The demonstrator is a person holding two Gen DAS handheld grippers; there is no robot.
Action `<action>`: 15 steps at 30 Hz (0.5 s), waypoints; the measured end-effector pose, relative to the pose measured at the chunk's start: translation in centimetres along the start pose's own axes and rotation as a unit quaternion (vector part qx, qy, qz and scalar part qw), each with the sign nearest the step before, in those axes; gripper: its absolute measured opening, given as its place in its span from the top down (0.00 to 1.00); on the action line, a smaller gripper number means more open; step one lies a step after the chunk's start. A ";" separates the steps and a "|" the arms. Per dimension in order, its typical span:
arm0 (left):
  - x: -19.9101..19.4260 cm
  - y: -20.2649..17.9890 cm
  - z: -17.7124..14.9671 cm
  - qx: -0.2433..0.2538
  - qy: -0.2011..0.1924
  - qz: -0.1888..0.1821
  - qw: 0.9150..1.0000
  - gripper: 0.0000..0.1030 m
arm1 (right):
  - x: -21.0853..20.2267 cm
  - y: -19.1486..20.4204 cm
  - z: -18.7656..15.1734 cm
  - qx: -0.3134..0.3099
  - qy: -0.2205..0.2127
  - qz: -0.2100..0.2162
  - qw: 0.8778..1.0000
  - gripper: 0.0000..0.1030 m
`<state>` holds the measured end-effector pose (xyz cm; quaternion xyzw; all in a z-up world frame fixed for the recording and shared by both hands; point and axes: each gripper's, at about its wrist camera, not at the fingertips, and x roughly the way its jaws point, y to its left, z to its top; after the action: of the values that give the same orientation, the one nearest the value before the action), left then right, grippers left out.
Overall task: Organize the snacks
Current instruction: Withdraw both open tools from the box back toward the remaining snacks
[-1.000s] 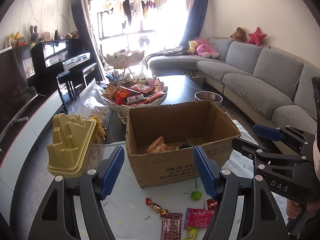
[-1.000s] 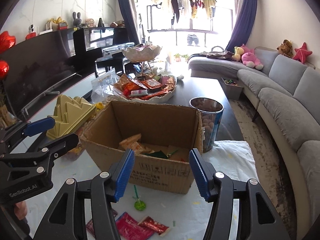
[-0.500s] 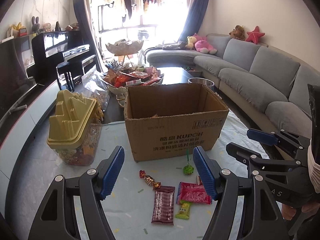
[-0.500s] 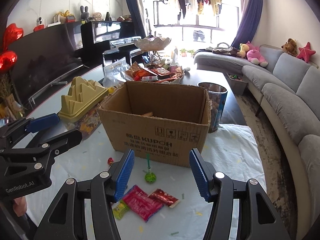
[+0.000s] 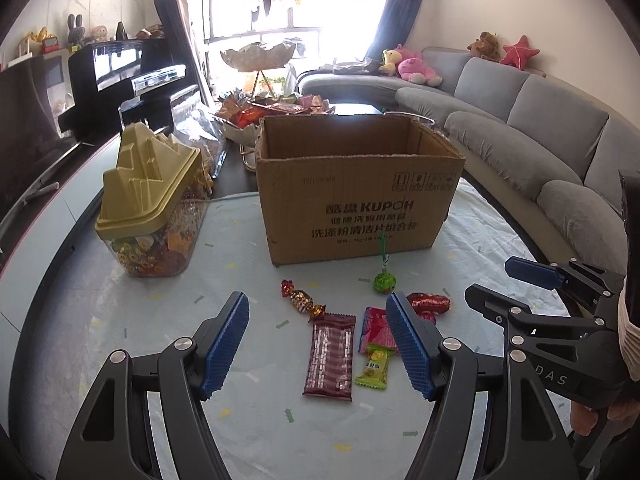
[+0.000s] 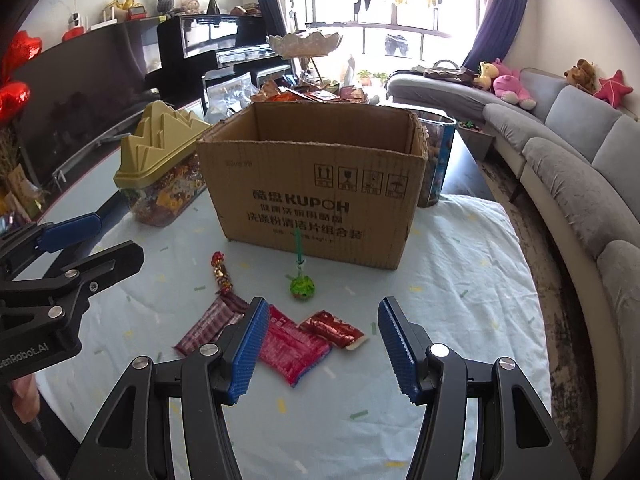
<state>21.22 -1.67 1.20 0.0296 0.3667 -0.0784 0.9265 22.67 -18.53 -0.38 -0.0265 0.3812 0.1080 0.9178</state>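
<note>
An open cardboard box (image 5: 356,196) (image 6: 316,196) stands on the pale tablecloth. In front of it lie loose snacks: a green lollipop (image 5: 385,282) (image 6: 303,288), a twisted gold-red candy (image 5: 303,299) (image 6: 222,272), a maroon bar (image 5: 330,354) (image 6: 208,326), a pink packet (image 5: 376,330) (image 6: 292,346), a small yellow-green packet (image 5: 374,368) and a red packet (image 5: 428,302) (image 6: 334,330). My left gripper (image 5: 318,338) hovers open over the maroon bar. My right gripper (image 6: 320,344) is open above the pink and red packets. Neither holds anything.
A clear jar with a yellow mountain-shaped lid (image 5: 150,208) (image 6: 160,160) stands left of the box. A tiered bowl of snacks (image 5: 276,110) sits behind it, and a tall canister (image 6: 436,160) at its right. A grey sofa (image 5: 540,132) runs along the right.
Both grippers have come down and pulled back from above the box toward the loose snacks on the cloth. The box's inside is no longer visible. Jaw openings are unchanged.
</note>
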 end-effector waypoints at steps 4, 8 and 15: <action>0.8 0.0 -1.5 -0.003 0.021 -0.003 1.000 0.31 | 0.5 -0.1 -1.3 0.005 0.014 0.000 1.000 0.44; 1.9 0.2 -2.8 -0.012 0.045 -0.007 0.999 0.31 | 1.3 -0.1 -2.3 0.008 0.031 0.000 0.999 0.44; 3.6 0.6 -4.3 -0.024 0.078 -0.012 0.997 0.31 | 2.6 0.2 -3.8 0.008 0.056 0.003 0.998 0.44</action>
<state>21.06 -1.03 -4.40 0.0088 0.4401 -0.0780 0.8945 21.79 -18.37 -4.85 -0.0242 0.4332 0.1056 0.8948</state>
